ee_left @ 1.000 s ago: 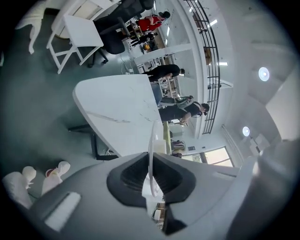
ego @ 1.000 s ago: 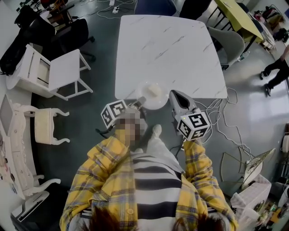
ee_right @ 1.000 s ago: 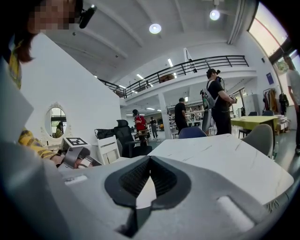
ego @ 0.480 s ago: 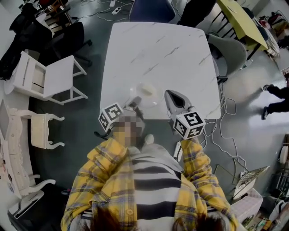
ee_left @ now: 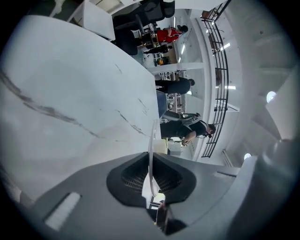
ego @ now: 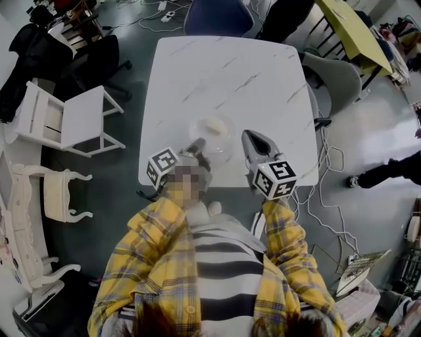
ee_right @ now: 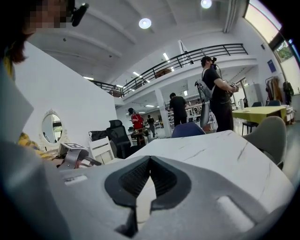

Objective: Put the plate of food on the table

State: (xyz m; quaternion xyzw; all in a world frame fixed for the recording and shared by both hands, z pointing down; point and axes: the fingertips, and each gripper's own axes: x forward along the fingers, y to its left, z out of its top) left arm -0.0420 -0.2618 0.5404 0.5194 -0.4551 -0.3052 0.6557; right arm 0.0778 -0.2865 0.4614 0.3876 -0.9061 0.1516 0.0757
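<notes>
A clear plate of pale food (ego: 212,130) is over the near part of the white marble table (ego: 263,79). My left gripper (ego: 198,145) is shut on the plate's near rim. In the left gripper view that rim (ee_left: 151,140) runs edge-on between the pads, with the tabletop (ee_left: 70,93) beyond my left gripper (ee_left: 151,161). Whether the plate rests on the table I cannot tell. My right gripper (ego: 248,136) hovers over the table just right of the plate, apart from it. In the right gripper view my right gripper (ee_right: 149,159) is shut with nothing between its tips.
A white chair (ego: 72,118) and an ornate white stool (ego: 62,191) stand left of the table. A blue chair (ego: 217,13) is at the far end, a grey chair (ego: 332,69) at the right. Cables (ego: 329,191) lie on the floor. People (ee_right: 213,93) stand beyond the table.
The person has stepped up to the table. Both grippers have moved forward, and the plate has gone from the table's front edge to further in over the tabletop.
</notes>
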